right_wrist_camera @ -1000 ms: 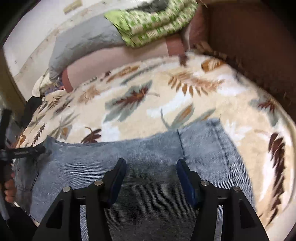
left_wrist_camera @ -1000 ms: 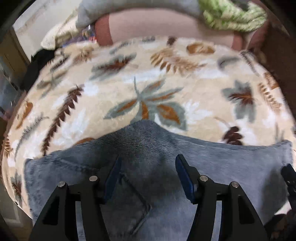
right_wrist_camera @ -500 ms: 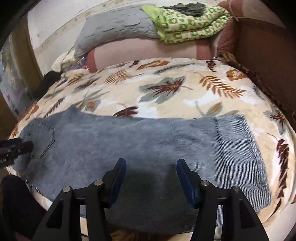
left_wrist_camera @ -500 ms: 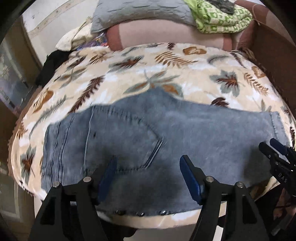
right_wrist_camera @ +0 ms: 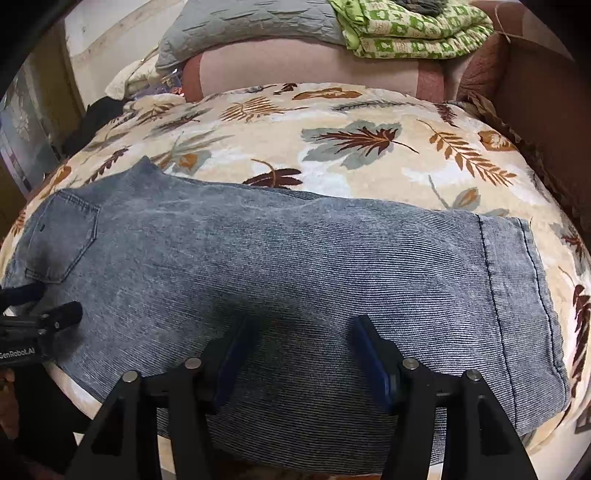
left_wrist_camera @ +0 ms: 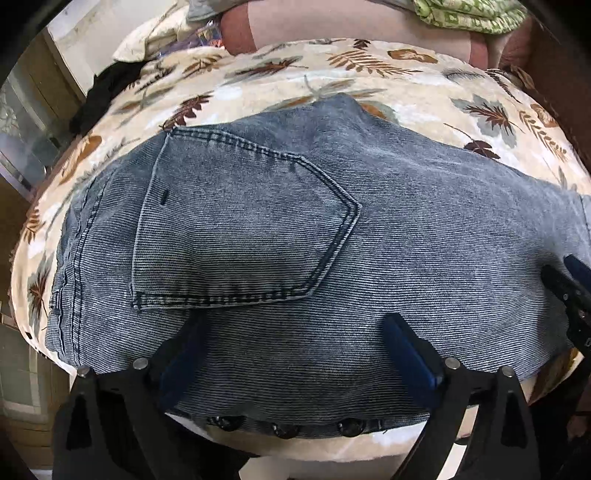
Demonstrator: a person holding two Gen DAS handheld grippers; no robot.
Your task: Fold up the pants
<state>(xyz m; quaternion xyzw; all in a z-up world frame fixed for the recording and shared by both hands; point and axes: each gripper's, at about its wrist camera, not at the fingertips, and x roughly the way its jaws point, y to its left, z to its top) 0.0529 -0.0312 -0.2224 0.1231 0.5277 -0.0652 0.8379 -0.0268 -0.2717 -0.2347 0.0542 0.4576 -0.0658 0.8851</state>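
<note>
The pants (right_wrist_camera: 280, 273), grey-blue denim folded lengthwise leg over leg, lie flat across the leaf-print blanket (right_wrist_camera: 354, 122), along its near edge. The left gripper (left_wrist_camera: 295, 350) hangs over the seat end just below the back pocket (left_wrist_camera: 236, 229), its jaws spread wide with cloth under both blue pads and nothing pinched. The right gripper (right_wrist_camera: 299, 354) sits over the leg just short of the hem (right_wrist_camera: 517, 295), jaws equally wide apart and gripping nothing.

Along the pants' near edge a row of dark buttons (left_wrist_camera: 284, 430) droops over the side of the blanket, partly hidden in shadow. In the right wrist view the waist end is cut off behind the left gripper's black frame, and the near edge of the leg runs out of sight beneath the right gripper's own fingers. Whether either gripper's pads actually touch the denim cannot be told. Beyond the pants, past the far edge of the blanket, a grey pillow (right_wrist_camera: 243, 29) and a folded green quilt (right_wrist_camera: 410, 33) rest on a pinkish bolster (right_wrist_camera: 306, 70).

Compared with half a second ago, the left gripper has come closer to the pants, the pocket now filling its view, and the right gripper has also moved in slightly. The pants themselves lie as they did.
</note>
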